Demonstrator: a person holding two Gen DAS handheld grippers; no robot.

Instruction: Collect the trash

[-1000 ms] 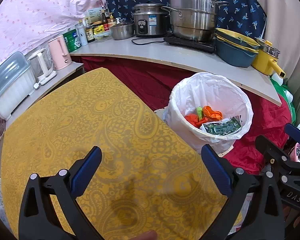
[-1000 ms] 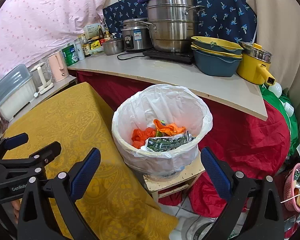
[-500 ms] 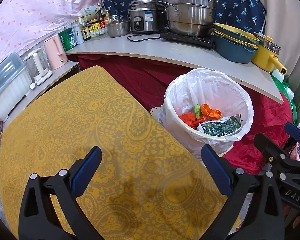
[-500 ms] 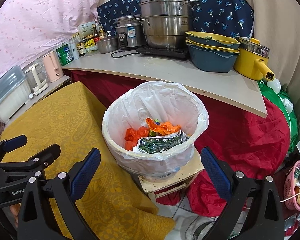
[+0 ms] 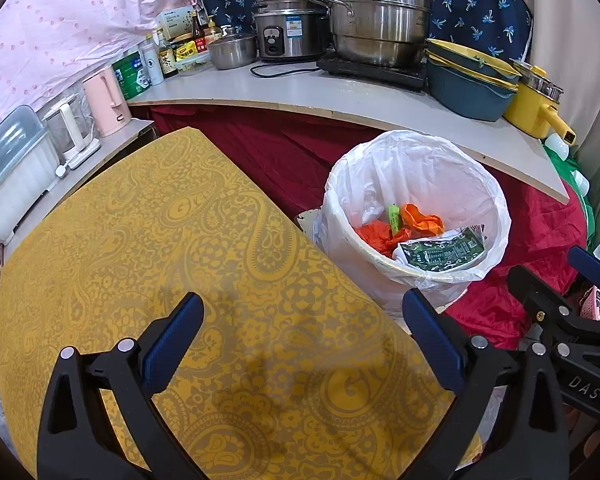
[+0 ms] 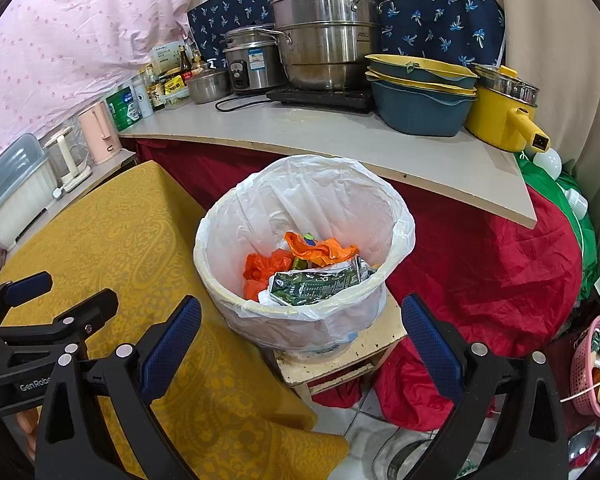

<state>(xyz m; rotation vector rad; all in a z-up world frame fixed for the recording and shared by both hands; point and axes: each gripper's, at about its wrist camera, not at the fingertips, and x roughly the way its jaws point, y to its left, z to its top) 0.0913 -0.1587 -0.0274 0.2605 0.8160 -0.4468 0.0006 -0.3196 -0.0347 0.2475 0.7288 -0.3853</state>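
Note:
A white-lined bin (image 5: 452, 160) (image 6: 320, 184) stands on a small wooden stool (image 6: 340, 360) beside the yellow-clothed table (image 5: 180, 248) (image 6: 120, 232). Inside lie orange crumpled wrappers (image 5: 422, 218) (image 6: 320, 250), a green strip (image 5: 394, 216) and a dark green packet (image 5: 440, 250) (image 6: 314, 284). My left gripper (image 5: 302, 326) hovers open over the table's near part, nothing between its blue pads. My right gripper (image 6: 300, 326) is open and empty, just in front of the bin. The right gripper also shows at the right edge of the left wrist view, and the left one at the left edge of the right wrist view.
A grey counter (image 5: 340, 96) (image 6: 340, 136) behind carries a steel steamer pot (image 6: 324, 32), a rice cooker (image 5: 288, 28), stacked bowls (image 6: 420, 92), a yellow pot (image 6: 500, 116) and bottles. Red cloth (image 6: 480, 264) drapes under it. A pink basket (image 6: 592, 364) sits low right.
Both grippers have drawn back and lifted a little; the bin and counter sit slightly farther and lower in view. Both stay open and empty.

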